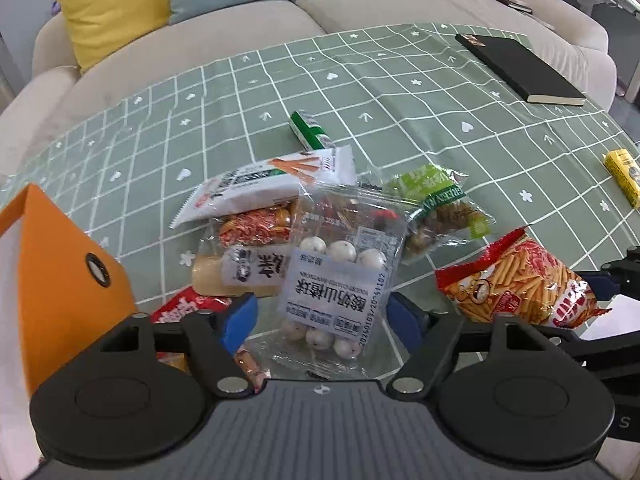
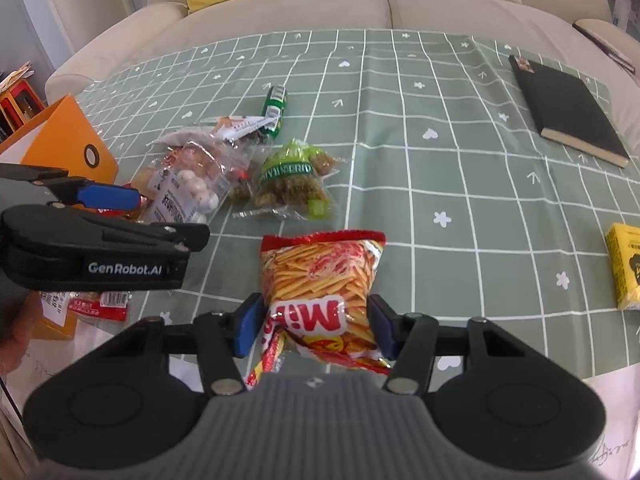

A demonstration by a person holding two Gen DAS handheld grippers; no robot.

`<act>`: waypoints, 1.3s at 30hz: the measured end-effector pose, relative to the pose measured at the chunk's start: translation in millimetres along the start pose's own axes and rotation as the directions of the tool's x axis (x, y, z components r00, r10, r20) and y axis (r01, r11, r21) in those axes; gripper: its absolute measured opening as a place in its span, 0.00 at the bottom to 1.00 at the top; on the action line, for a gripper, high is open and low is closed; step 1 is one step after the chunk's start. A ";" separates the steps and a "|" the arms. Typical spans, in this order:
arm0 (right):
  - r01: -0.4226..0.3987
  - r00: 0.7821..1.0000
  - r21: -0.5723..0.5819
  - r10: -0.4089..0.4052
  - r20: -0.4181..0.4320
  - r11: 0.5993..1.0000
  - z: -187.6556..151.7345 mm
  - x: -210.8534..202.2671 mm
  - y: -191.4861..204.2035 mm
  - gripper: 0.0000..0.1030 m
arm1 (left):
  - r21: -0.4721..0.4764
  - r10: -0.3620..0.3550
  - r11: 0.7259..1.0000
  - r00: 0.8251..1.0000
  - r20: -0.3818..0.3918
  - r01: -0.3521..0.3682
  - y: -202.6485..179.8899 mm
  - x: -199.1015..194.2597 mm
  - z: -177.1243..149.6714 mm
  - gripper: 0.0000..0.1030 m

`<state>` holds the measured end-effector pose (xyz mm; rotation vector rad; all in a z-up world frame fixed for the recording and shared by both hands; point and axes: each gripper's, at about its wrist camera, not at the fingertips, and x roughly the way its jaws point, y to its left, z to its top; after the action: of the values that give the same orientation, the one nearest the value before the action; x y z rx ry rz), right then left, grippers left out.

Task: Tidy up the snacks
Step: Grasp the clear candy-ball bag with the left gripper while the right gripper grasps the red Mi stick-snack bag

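Observation:
A pile of snack packets lies on the green checked tablecloth (image 1: 400, 92). My left gripper (image 1: 322, 320) is open, its blue pads either side of a clear packet of white yogurt balls (image 1: 336, 280), not squeezing it. My right gripper (image 2: 316, 324) stands with its pads against both sides of a red bag of fries snacks (image 2: 320, 280); that bag also shows in the left wrist view (image 1: 516, 280). A green-labelled clear packet (image 2: 292, 184) lies behind it. The left gripper shows in the right wrist view (image 2: 108, 196).
An orange box (image 1: 60, 280) stands at the left edge. A black notebook (image 2: 568, 112) lies far right, a yellow carton (image 2: 624, 264) at the right edge. A green packet (image 2: 274, 110) and a white carrot-print packet (image 1: 272, 184) lie behind the pile. A beige sofa with cushions is beyond.

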<state>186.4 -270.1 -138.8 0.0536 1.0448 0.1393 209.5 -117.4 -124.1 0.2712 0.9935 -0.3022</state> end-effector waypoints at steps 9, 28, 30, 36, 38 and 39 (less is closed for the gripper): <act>-0.007 1.000 -0.004 0.007 0.002 1.000 -0.6 -0.2 2.0 0.48 | -0.017 -0.010 1.000 1.000 0.015 0.011 -3.5 -3.7 -7.2 0.64; -0.019 0.999 0.006 0.019 -0.028 1.000 -4.9 -6.4 2.5 0.45 | 0.031 -0.053 0.998 0.998 0.027 0.052 -22.9 -47.3 -43.9 0.09; -0.016 0.999 0.013 0.016 -0.035 1.000 -5.9 -7.4 1.0 0.45 | 0.059 -0.058 0.997 0.998 0.017 0.057 -27.7 -53.7 -51.5 0.09; -0.021 0.998 0.029 0.022 -0.056 0.999 -11.3 -12.1 0.5 0.45 | 0.114 -0.131 0.984 0.991 -0.037 0.135 -38.3 -65.6 -64.2 0.13; -0.024 0.998 0.024 0.025 -0.059 0.999 -13.2 -13.3 2.2 0.45 | 0.151 -0.131 0.979 0.991 -0.032 0.134 -41.8 -66.1 -65.5 0.19; -0.023 0.998 0.022 0.024 -0.060 1.000 -13.7 -13.6 2.8 0.45 | 0.171 -0.131 0.976 0.991 -0.031 0.135 -42.7 -66.3 -65.3 0.25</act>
<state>167.6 -269.6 -133.6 0.0811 1.1059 0.1521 109.2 -125.2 -105.2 0.3666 1.0082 -0.5102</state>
